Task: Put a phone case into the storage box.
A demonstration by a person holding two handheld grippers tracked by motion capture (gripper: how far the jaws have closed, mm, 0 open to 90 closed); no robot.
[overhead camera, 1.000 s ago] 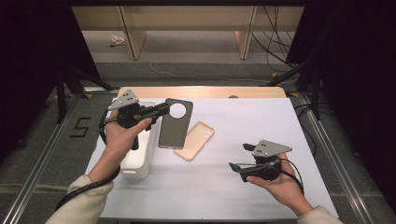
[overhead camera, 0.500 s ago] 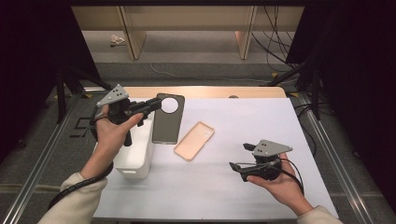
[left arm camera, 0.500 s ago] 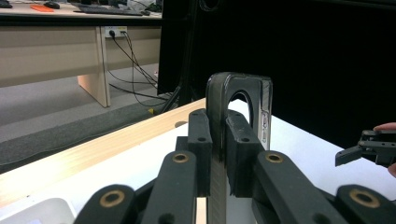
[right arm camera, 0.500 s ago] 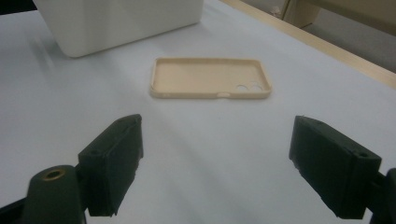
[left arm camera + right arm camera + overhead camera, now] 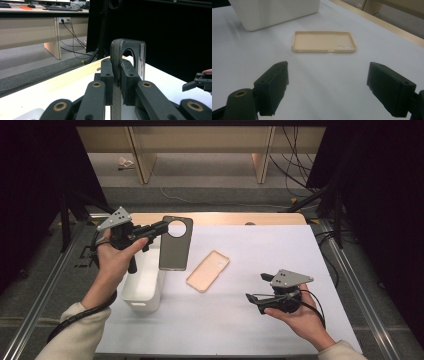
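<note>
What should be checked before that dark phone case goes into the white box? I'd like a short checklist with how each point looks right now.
1. Left tool shut firmly on the dark phone case: ok, jaws pinch its edge near the round opening.
2. Case lifted off the table: ok.
3. Case directly over the white bin: cannot tell; it hangs near the bin's right edge.
4. Bin upright: ok; whether there is room inside, cannot tell.
5. Right tool out of the way: ok, open, held low on the right.
6. Beige phone case apart from the bin: ok, lying flat on the table.
</note>
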